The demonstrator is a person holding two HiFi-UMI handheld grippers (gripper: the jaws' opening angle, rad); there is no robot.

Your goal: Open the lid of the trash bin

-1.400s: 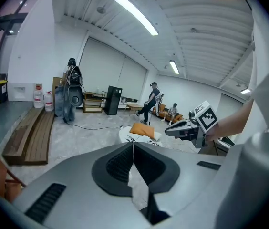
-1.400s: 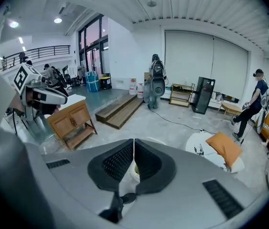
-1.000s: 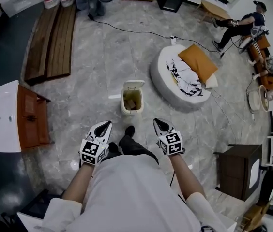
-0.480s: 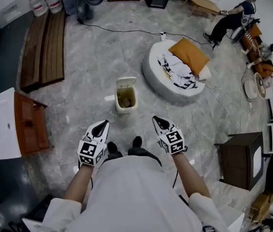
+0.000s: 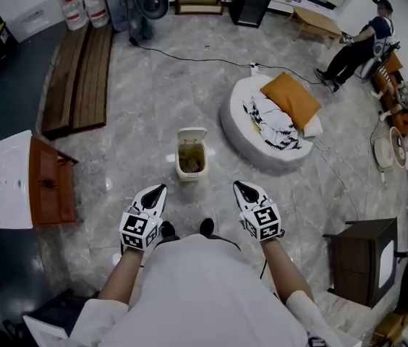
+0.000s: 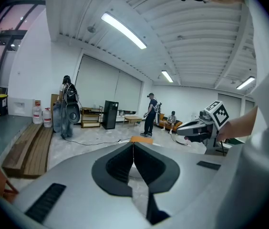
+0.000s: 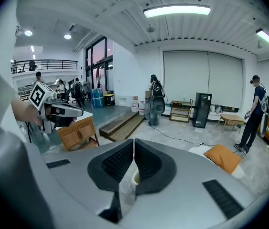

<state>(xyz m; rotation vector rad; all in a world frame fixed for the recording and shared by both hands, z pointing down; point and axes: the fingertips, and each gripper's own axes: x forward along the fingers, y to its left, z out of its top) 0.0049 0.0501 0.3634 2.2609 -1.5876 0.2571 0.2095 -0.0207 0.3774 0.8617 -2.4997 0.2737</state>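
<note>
Since the lid (image 5: 192, 134) already stands up off the bin (image 5: 192, 166), showing brownish stuff inside, the opening looks done, which would explain why both tools hang idle at the person's waist rather than reaching forward. The left gripper (image 5: 157, 191) and right gripper (image 5: 241, 188) sit side by side, well apart from each other and on the near side of the bin, touching nothing. Each one's own view shows its two jaws pressed tip to tip with nothing caught between them. Both point far and roughly level into the room, a pose that suits carrying rather than working. The bin stands on the grey floor (image 5: 146, 100) just far of the person's shoes (image 5: 166, 228), about midway between the grippers and left of a round bed (image 5: 236, 132). It is upright with its mouth facing up; the mouth's long axis runs near to far, and the lid hinges on the far edge, tipped up and leaning away, its inner face turned near.
</note>
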